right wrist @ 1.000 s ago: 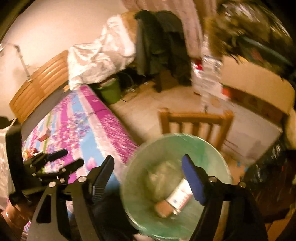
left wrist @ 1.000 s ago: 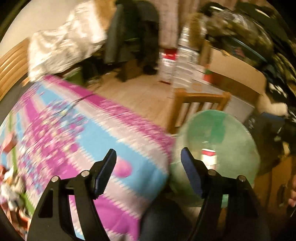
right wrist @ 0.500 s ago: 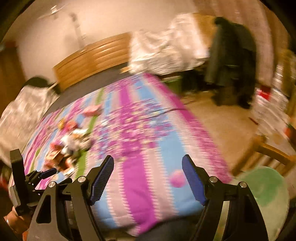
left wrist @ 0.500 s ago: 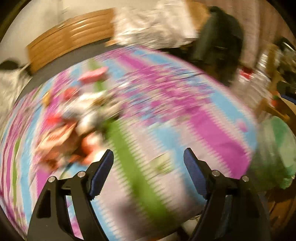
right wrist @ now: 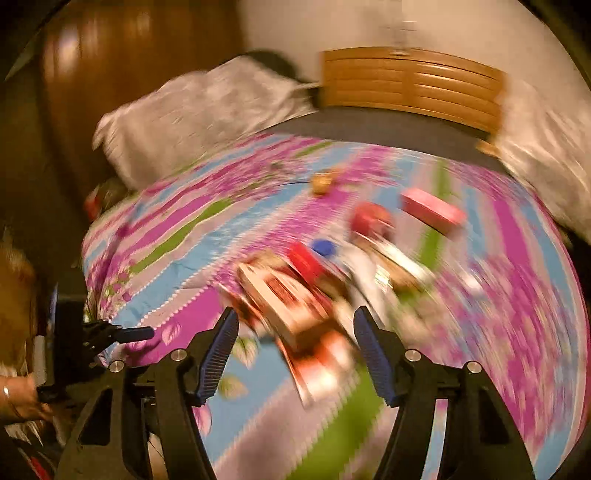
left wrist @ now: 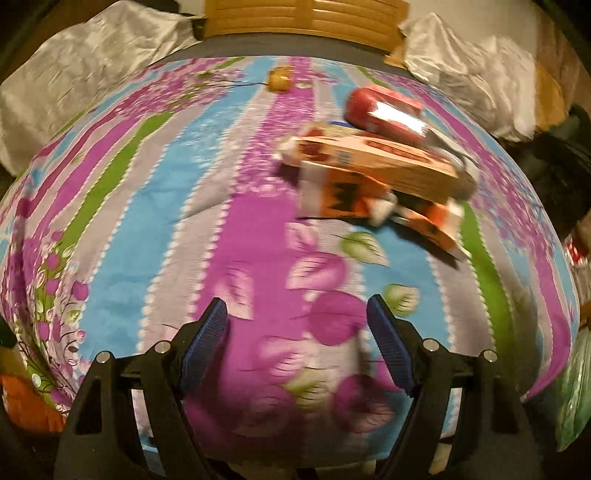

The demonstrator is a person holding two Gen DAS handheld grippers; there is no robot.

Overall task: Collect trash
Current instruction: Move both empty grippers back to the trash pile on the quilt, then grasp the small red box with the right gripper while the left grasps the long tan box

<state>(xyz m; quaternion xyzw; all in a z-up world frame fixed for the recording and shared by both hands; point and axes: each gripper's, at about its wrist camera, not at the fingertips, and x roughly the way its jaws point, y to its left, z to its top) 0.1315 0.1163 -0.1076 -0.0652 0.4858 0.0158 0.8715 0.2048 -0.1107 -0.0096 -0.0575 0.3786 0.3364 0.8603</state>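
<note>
A heap of trash lies on the flowered bedspread (left wrist: pixel 221 229): a long tan carton (left wrist: pixel 376 162), orange and white packets (left wrist: pixel 343 192), a red shiny wrapper (left wrist: pixel 384 110) and a small yellow piece (left wrist: pixel 279 79). My left gripper (left wrist: pixel 297 332) is open and empty, low over the bed's near part, short of the heap. In the blurred right wrist view the heap (right wrist: pixel 295 291) lies just ahead of my right gripper (right wrist: pixel 293 343), which is open and empty. A pink box (right wrist: pixel 432 212) lies beyond it. My left gripper (right wrist: pixel 122 334) shows at the left there.
A wooden headboard (left wrist: pixel 306 14) and silvery pillows (left wrist: pixel 92 66) stand at the bed's far end. A green trash bag (left wrist: pixel 572 387) shows at the right edge, off the bed. A dark wooden wardrobe (right wrist: pixel 110 74) stands left of the bed.
Both grippers have swung left from the green trash bag to face the bed. The trash heap now lies just ahead of them. Both stay open.
</note>
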